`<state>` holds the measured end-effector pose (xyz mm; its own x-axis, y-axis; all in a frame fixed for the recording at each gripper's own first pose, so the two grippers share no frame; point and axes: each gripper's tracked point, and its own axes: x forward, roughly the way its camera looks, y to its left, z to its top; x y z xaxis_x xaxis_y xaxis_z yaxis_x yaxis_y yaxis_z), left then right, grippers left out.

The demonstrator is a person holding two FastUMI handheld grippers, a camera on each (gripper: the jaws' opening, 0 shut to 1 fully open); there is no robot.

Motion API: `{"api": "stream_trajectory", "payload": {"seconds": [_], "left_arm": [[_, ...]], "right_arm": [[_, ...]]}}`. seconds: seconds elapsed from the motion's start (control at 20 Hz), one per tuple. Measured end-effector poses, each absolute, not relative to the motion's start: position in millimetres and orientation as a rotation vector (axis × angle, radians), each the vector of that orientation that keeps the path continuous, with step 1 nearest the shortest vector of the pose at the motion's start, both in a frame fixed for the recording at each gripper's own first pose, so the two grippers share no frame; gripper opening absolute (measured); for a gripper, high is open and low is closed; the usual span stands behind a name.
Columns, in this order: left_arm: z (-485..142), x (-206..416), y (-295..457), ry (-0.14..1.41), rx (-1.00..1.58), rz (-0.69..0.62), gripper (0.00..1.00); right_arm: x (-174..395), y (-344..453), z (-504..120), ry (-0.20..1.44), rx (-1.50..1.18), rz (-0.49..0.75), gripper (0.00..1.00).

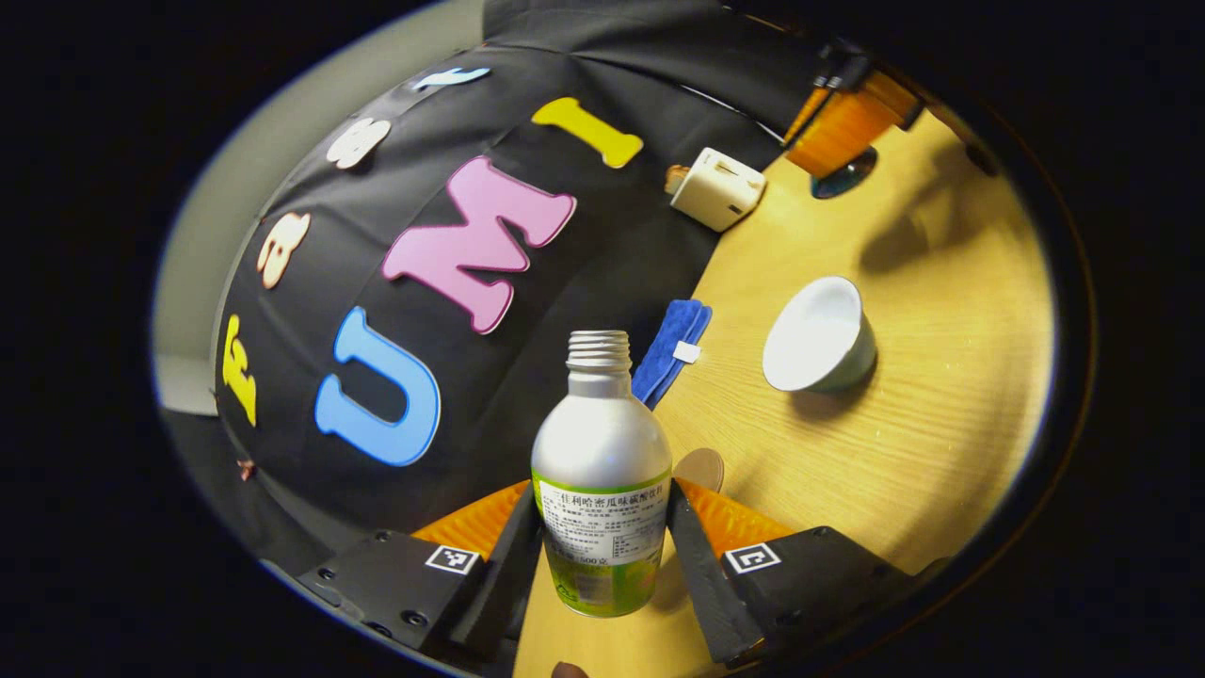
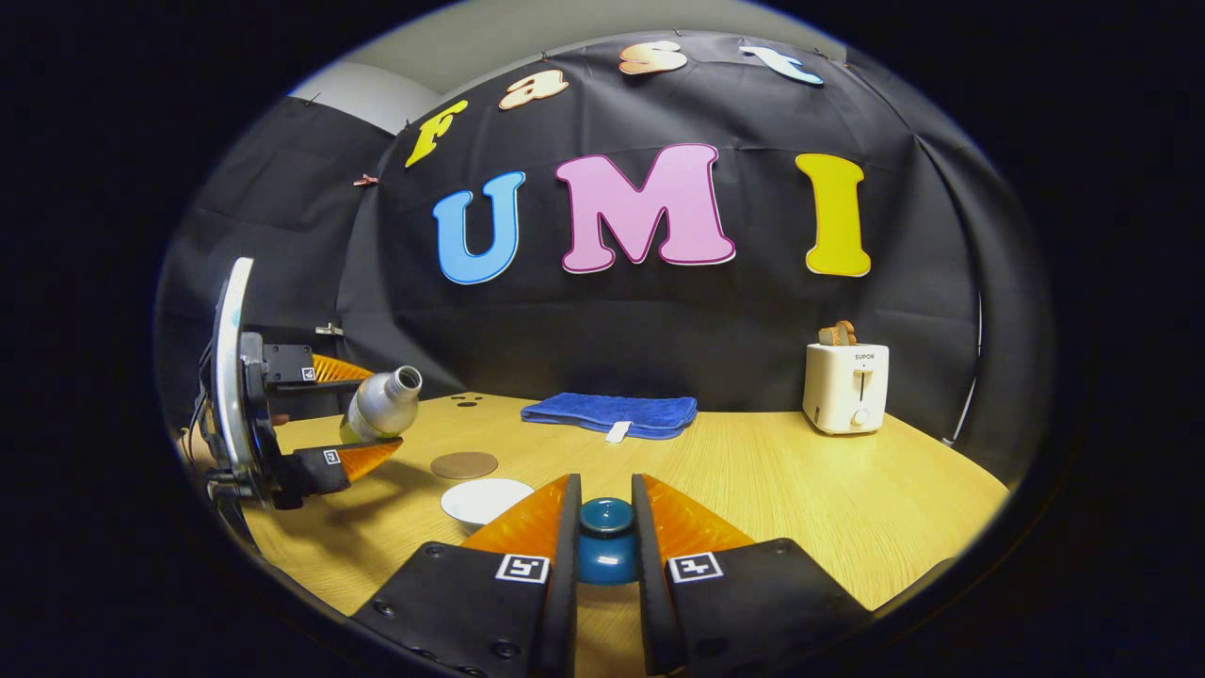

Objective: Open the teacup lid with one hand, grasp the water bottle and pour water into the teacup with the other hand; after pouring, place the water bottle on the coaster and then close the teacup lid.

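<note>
The left gripper (image 1: 602,537) clamped the water bottle (image 1: 602,480), tilted above the table; the right gripper (image 2: 602,537) pinched the teacup lid (image 2: 605,541).

— What sits near the toaster (image 2: 845,385)?
— One toaster, one blue towel (image 2: 612,413), one coaster (image 2: 463,464), one teacup (image 2: 485,500), one lid (image 2: 605,540), one bottle (image 1: 602,476) — two grippers.

bottle (image 1: 602,471) in left gripper (image 1: 602,541)
</note>
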<state>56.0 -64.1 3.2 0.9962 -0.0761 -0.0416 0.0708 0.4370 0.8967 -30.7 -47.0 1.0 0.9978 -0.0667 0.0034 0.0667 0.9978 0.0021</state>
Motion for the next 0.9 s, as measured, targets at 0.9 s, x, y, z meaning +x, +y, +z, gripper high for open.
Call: {"api": "stream_trajectory", "payload": {"seconds": [0.9], "left_arm": [[-1,50,-71,0.008,1.569,-0.147,0.8]], "right_arm": [[-30,-47,1,-0.005,0.002,-0.063,0.31]]}}
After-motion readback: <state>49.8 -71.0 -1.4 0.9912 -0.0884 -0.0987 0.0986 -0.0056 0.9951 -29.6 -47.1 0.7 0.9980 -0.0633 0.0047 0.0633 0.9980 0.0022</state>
